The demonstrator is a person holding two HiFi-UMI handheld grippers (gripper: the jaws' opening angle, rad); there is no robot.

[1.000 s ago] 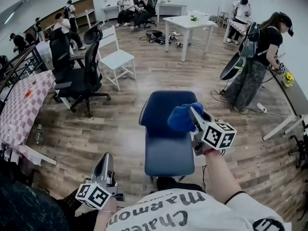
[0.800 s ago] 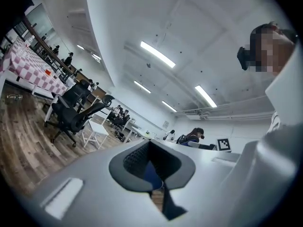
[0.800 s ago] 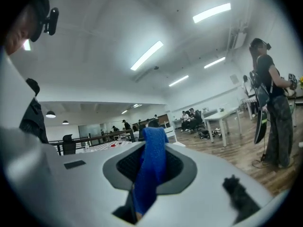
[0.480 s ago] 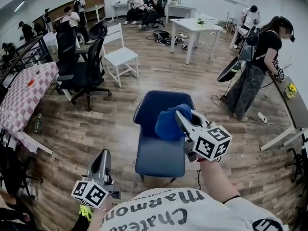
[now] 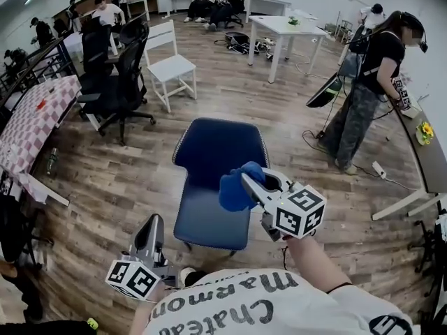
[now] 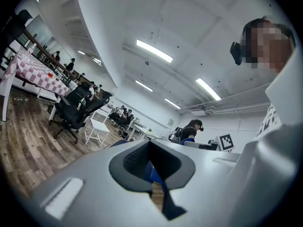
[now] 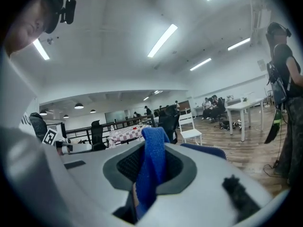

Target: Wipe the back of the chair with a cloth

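Head view steep down over chair (image 5: 216, 152); gripper views close along jaws, upward; right shares chair.

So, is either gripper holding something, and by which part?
The right gripper holds the cloth, pinched by a fold between its jaws; the rest bunches out past the tips. The left gripper is shut on nothing.

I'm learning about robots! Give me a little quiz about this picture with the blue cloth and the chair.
1. Which gripper holds the blue cloth? A left, B right.
2. True or false: the chair nearest the cloth is white.
3. Fill in: the left gripper holds ____.
Key: 1 B, the right gripper; 2 false, it is blue; 3 nothing.
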